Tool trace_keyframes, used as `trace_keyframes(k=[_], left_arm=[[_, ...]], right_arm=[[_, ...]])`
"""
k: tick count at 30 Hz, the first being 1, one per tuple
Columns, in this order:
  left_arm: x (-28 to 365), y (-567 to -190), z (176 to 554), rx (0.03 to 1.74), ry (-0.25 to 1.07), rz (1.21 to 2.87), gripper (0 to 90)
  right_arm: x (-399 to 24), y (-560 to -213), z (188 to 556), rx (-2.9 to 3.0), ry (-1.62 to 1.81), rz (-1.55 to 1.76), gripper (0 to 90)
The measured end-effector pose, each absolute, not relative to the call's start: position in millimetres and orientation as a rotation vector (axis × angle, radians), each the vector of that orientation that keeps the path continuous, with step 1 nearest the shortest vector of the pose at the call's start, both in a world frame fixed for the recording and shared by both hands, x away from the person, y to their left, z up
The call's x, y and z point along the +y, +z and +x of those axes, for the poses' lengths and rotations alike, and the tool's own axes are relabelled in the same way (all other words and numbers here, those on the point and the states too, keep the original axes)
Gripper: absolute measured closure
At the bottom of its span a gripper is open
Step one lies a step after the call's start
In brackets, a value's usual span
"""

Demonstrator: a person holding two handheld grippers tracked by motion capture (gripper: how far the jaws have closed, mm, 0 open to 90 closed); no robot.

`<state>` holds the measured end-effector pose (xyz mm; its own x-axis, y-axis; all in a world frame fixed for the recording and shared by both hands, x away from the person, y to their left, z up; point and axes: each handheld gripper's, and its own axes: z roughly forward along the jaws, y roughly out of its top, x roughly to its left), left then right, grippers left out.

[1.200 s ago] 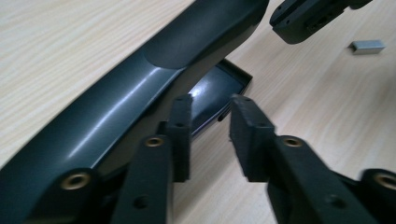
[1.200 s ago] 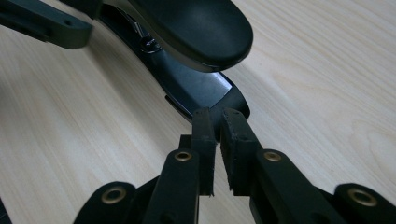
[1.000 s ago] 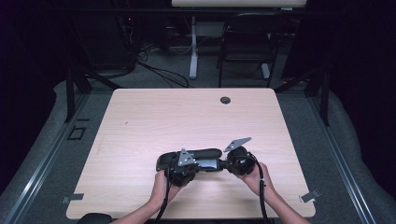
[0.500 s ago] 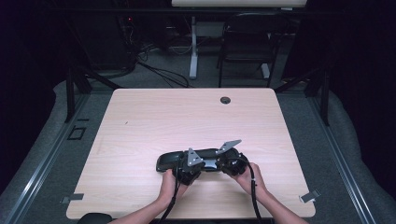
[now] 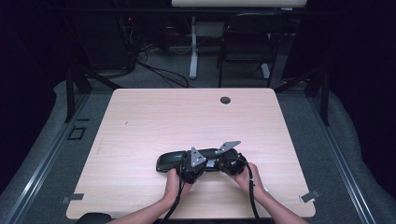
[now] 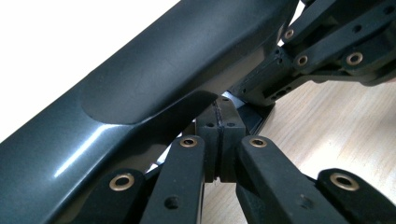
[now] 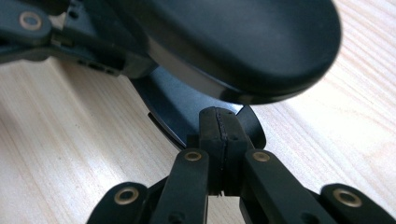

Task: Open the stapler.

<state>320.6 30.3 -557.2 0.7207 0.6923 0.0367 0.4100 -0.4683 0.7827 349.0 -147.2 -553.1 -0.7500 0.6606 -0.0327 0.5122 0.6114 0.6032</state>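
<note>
A black oblong case (image 5: 169, 161) lies on the wooden table (image 5: 187, 116) near its front middle. Two hands hold both grippers close together right at it. My left gripper (image 5: 198, 164) is low beside the case; in the left gripper view the glossy case (image 6: 154, 79) runs slantwise just above my pads (image 6: 219, 128), which are pressed together with nothing seen between them. My right gripper (image 5: 231, 161) is at the case's other end; its pads (image 7: 219, 128) are also pressed together under the case's rounded end (image 7: 243, 42). Both jaws stand shut.
A round cable hole (image 5: 225, 100) sits near the table's far edge. Beyond the table stand a dark chair (image 5: 245, 46) and a white desk leg (image 5: 193, 46). Grey carpet (image 5: 60, 140) surrounds the table, with clips (image 5: 309, 196) at its front corners.
Both grippers have sunk a little toward the tabletop, and the right one has drawn in closer to the left. The case stays where it was.
</note>
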Motion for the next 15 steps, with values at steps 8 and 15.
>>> trace_keyframes(k=[8, 15], left_arm=[[29.9, -560.5, 321.0, 0.841, 0.457, 2.101, 89.9], [31.8, -563.0, 322.1, 0.854, 0.461, 2.092, 89.9]], right_arm=[[-147.2, -553.2, 347.9, 2.587, 0.838, 0.927, 90.0], [-148.3, -553.9, 347.7, 2.588, 0.862, 0.931, 90.0]])
